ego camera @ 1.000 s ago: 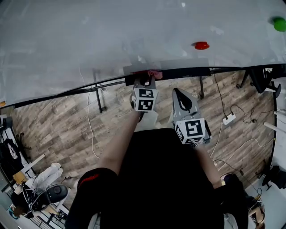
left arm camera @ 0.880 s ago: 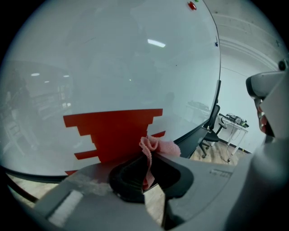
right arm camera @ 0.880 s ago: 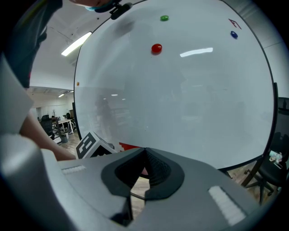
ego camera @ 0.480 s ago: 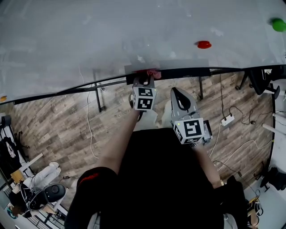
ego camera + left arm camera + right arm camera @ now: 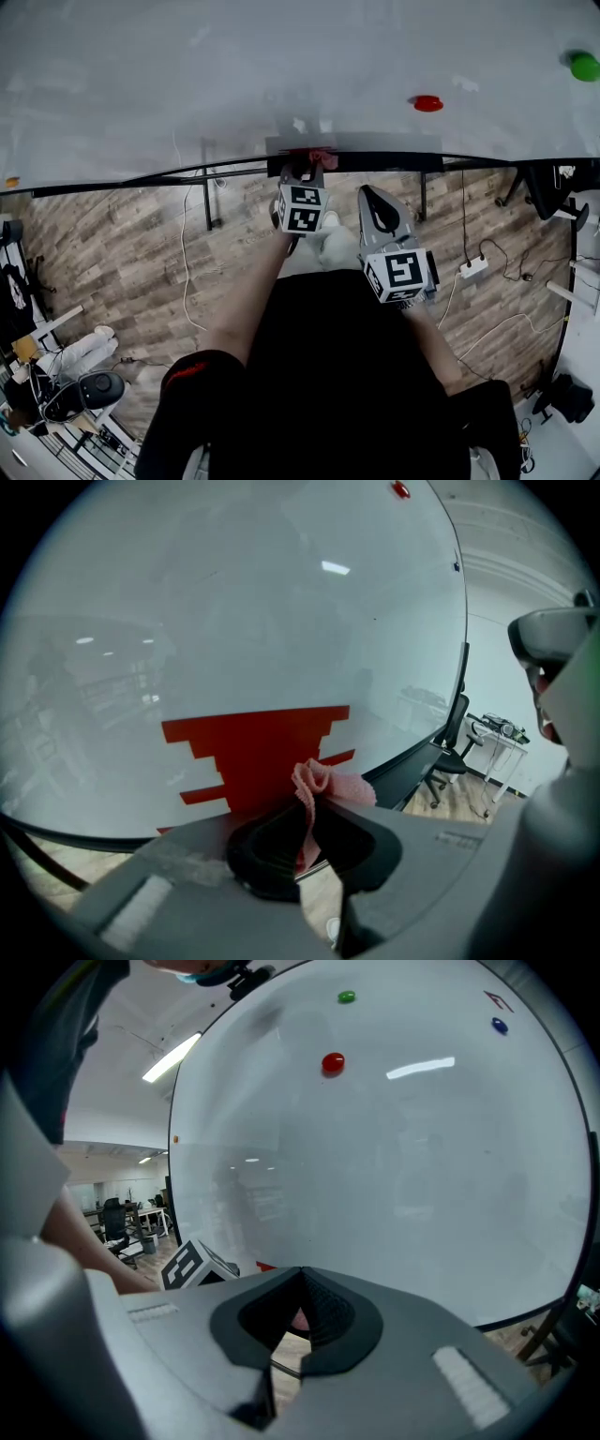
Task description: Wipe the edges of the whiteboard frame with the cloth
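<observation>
place: open office | signs: whiteboard (image 5: 187, 75) — office chair (image 5: 450, 754), desks (image 5: 150, 1211), ceiling strip lights (image 5: 169, 1058), wood-look floor (image 5: 122, 253)

Floor: grey-brown wood planks (image 5: 112, 253), mixed tones. Thin white cable (image 5: 187, 272) trails across planks. White power strip (image 5: 472, 267) at right, dark leads running off it. Black office chair (image 5: 457, 722) near small white desk (image 5: 502, 735), pale wall (image 5: 502, 649) behind. Ceiling strip light (image 5: 173, 1057) lit. Far end: open office, desks, dark chairs (image 5: 114, 1218). Lower-left clutter in head view unclear.

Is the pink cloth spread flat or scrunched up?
Scrunched up: the pink cloth sticks out in bunched folds, pinched in the left gripper.
</observation>
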The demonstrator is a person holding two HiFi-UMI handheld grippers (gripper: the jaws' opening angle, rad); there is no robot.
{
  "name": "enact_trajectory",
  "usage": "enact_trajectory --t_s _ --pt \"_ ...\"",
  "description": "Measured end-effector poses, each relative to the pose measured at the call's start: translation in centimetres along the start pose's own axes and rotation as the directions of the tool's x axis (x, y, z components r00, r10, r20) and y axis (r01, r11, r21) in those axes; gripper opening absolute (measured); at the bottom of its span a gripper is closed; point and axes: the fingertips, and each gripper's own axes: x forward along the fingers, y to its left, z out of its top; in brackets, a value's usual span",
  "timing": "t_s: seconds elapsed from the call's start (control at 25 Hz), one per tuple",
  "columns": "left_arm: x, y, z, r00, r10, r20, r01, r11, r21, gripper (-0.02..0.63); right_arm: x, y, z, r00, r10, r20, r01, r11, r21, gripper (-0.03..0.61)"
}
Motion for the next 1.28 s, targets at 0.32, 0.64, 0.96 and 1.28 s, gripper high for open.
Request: enact_trajectory --t_s 0.32,0.64,0.96,1.28 --pt "-0.5 1.2 -0.1 0.998 0.055 0.002 -0.055 0.998 -0.012 0.028 0.4 0.5 0.5 0.996 0.09 -0.014 -0.09 0.995 -0.037 0.002" --pt "-1.1 2.7 -0.6 0.999 0.041 -0.006 -0.041 0.999 -0.009 0.028 1.3 1.2 0.6 0.997 0.071 -0.009 -0.072 0.997 -0.042 0.002" --pt "-1.6 3.6 -0.9 1.0 -0.001 -0.005 0.001 1.0 0.016 0.028 2.9 4.0 0.9 0.999 0.033 0.014 -0.033 0.999 -0.007 0.002" --pt "-2.4 5.4 -1.4 1.0 -0.008 -0.002 0.008 1.0 0.012 0.028 3.2 6.4 0.2 1.0 0.022 -0.006 -0.022 1.0 -0.001 0.002"
